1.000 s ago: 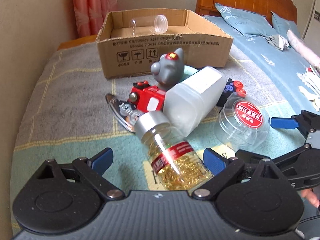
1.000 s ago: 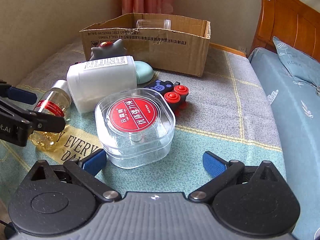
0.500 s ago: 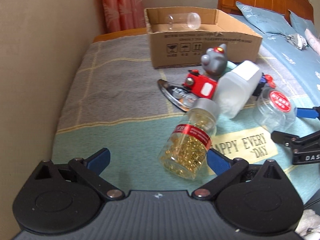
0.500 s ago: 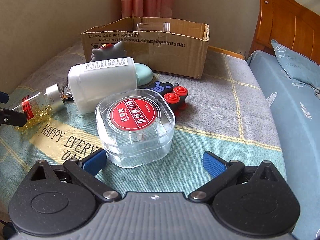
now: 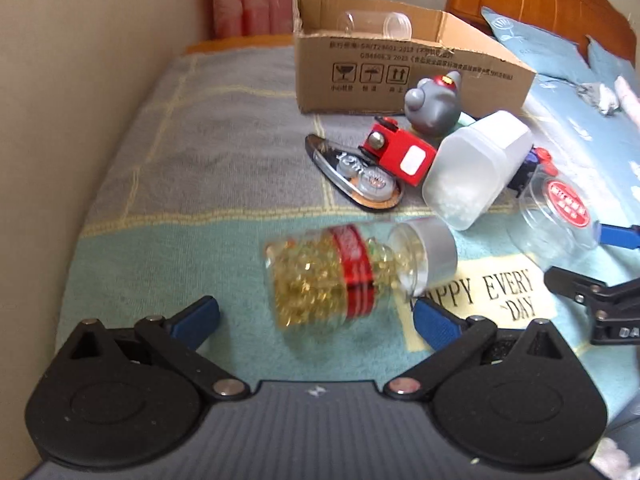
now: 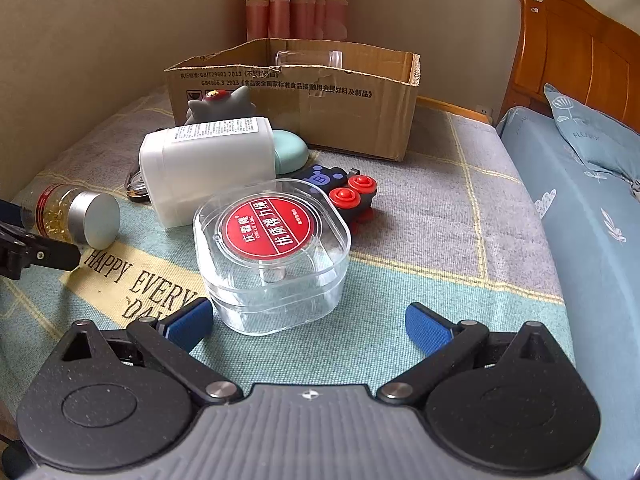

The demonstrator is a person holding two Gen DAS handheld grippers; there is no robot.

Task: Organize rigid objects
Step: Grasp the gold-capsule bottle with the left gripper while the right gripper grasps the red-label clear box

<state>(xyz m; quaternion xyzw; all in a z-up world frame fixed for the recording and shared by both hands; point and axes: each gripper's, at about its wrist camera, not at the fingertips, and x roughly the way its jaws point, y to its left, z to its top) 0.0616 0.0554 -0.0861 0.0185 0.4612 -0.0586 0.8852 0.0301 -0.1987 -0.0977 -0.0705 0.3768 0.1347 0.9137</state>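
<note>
The capsule bottle (image 5: 352, 276) has tipped flat — left gripper (image 5: 316, 316) fingers spread wide.

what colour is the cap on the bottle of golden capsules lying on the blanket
Silver-grey. The cap on the bottle shows best in the right wrist view.

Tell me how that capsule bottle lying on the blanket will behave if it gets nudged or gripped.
The capsule bottle is round and lies on its side, so it will probably roll if nudged. Its smooth clear wall looks slippery; gripping across the body seems safer than gripping the silver cap. It is packed with golden capsules, so likely fairly heavy for its size.
</note>
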